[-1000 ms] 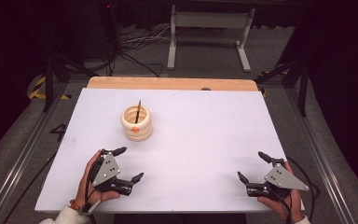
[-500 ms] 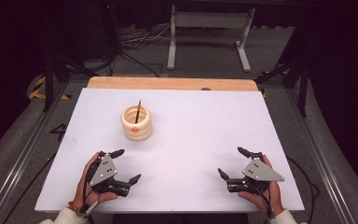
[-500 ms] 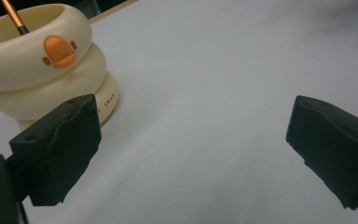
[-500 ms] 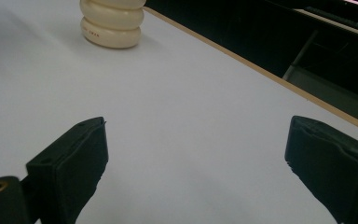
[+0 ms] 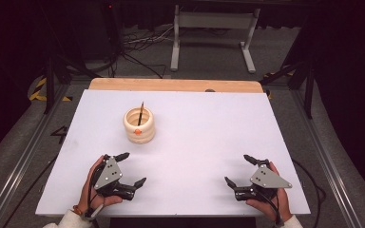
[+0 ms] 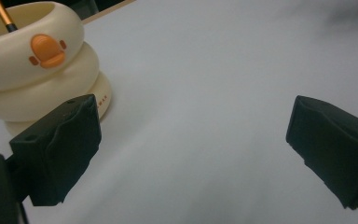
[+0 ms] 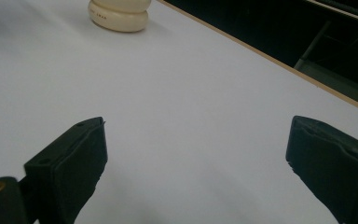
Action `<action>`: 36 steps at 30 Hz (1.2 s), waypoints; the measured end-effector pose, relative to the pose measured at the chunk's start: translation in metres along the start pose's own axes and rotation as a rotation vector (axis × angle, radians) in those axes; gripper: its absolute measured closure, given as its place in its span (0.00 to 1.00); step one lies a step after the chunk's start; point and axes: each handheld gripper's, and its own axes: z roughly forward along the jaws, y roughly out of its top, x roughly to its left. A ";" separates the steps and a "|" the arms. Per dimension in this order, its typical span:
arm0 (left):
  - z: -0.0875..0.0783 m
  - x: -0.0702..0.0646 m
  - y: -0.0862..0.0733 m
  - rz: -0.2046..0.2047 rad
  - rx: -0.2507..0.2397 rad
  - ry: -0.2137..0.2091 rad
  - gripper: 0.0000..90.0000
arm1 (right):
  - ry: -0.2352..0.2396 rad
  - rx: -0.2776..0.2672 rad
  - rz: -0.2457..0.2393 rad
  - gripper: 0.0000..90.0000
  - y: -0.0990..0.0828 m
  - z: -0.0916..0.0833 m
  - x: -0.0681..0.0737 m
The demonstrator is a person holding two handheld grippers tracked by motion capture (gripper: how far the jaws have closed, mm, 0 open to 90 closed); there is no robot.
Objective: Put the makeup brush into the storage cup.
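A cream ringed cup with an orange duck face stands on the white table, left of centre, with a thin dark stick leaning inside it. My left gripper is open near the front edge, just in front of the cup and apart from it. In the left gripper view the cup and stick sit at upper left, beyond the open left gripper. My right gripper rests open at the front right. The right gripper view has the cup far off, past the empty right gripper.
A wooden strip runs along the table's far edge. Beyond it, a grey metal stand and cables lie on the floor. Metal rails flank the table on both sides.
My right gripper has moved left, in from the table's right edge, staying open. The left gripper has barely shifted. The cup and stick are where they were.
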 end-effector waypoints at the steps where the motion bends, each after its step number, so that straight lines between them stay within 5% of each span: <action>1: 0.000 -0.001 0.000 0.004 0.001 -0.002 0.04 | -0.005 -0.002 -0.001 0.07 0.000 -0.001 0.000; 36: -0.006 -0.005 -0.003 -0.001 0.007 0.006 0.05 | 0.016 -0.030 -0.064 0.08 0.011 0.003 0.005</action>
